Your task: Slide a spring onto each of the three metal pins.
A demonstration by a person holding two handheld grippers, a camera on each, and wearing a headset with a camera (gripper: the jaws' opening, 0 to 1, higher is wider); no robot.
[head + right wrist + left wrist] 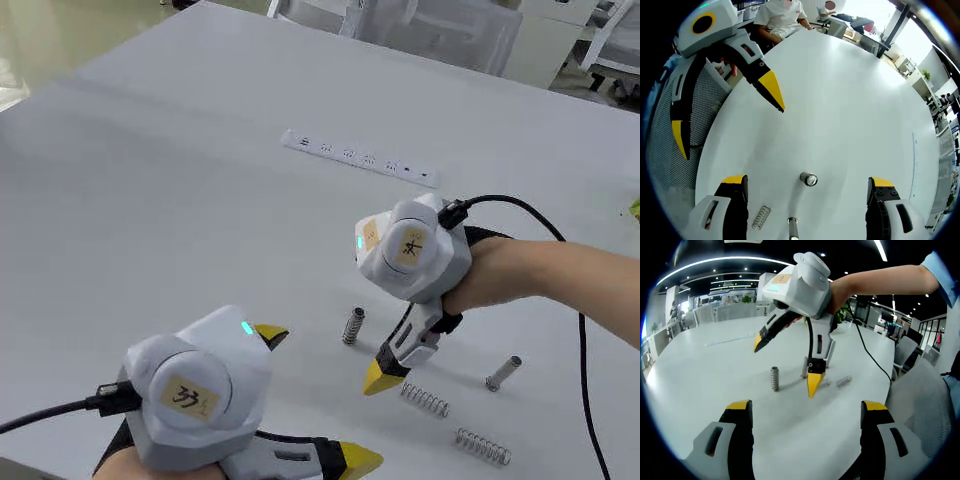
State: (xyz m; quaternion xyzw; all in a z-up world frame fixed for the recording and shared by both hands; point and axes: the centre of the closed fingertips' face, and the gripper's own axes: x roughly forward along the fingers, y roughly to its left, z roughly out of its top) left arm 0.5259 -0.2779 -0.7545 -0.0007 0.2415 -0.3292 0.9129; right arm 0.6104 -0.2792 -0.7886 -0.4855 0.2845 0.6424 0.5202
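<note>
A short metal pin with a spring on it stands upright on the white table. It also stands in the left gripper view and lies between the jaws in the right gripper view. A bare pin sits to the right. Two loose springs lie near it. My right gripper hovers open just right of the sprung pin. My left gripper is open at the near edge, holding nothing.
A white power strip lies farther back on the table. The right gripper's black cable loops over the person's forearm. Chairs stand beyond the far edge. People sit at the table's other side.
</note>
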